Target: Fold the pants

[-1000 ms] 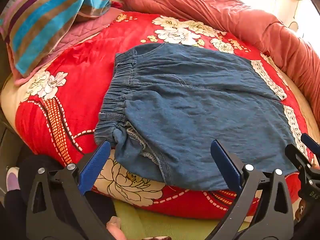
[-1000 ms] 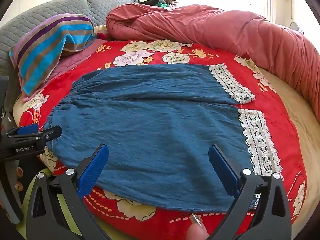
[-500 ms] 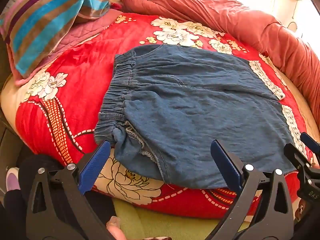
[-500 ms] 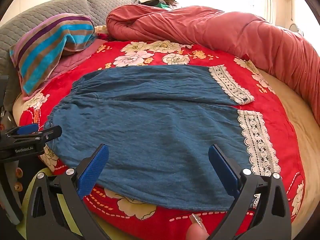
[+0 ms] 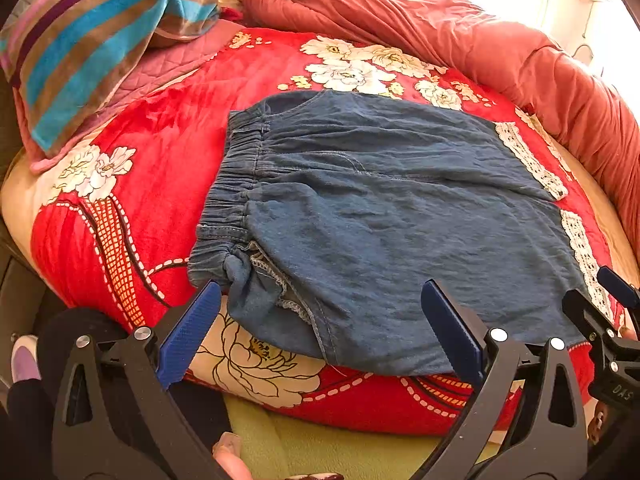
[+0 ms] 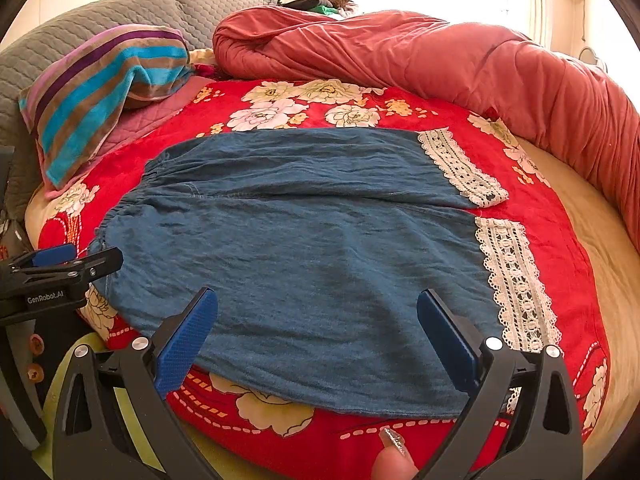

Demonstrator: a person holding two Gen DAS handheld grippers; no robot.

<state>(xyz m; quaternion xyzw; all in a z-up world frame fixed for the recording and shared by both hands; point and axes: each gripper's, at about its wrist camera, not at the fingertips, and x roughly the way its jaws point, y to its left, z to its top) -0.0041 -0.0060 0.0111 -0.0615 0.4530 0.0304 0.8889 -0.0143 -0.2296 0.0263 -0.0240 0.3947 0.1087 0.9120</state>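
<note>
Pants [image 5: 380,216] nearer than before; two tongs [image 5: 320,320] [image 6: 316,320] agape, empty.

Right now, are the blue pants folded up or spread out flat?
Spread out flat. The pants lie open on the red blanket, both lace cuffs side by side and the waistband uncovered. Nothing is folded over.

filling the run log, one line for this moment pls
stage: pre-grasp | denim pants flat on floral blanket | left tool open | right tool open | nothing held

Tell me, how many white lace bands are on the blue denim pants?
2: one white lace band on the far leg's hem, one on the near leg's hem, both at the right end of the blue denim pants.
</note>
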